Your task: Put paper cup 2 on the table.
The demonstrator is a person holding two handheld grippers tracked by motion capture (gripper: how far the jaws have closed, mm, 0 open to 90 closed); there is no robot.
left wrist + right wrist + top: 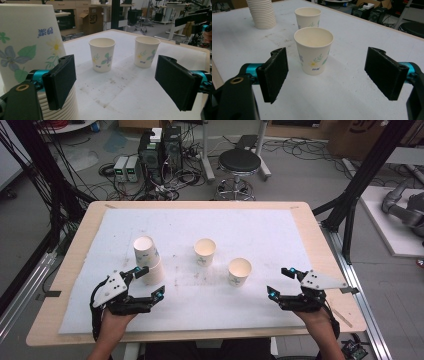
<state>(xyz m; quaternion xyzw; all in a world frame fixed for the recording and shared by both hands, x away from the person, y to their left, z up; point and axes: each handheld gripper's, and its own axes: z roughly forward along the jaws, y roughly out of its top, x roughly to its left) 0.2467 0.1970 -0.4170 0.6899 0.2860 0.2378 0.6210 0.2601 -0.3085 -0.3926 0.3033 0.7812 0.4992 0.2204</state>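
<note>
the left gripper (142, 282) hangs with its jaws wide apart and nothing between them; its far jaw tip sits just beside the stack of cups (148, 259), and in the left gripper view that stack (30, 50) looms right behind the left-hand jaw, the ribbed rims of the nested cups showing low down. the right gripper (281, 282) is likewise spread apart and empty, with the near cup (239, 271) ahead of it and toward the other hand. in the right gripper view this near cup (314, 50) stands between the lines of the two jaws but beyond their tips, untouched.

the high view alone gives the row: stack, middle cup (205, 252), near cup, all on the white mat (280, 235).

the cups carry flower and leaf prints; the small blue writing is too small to read.

every cup stands upright, mouth up, long axis vertical.
</note>
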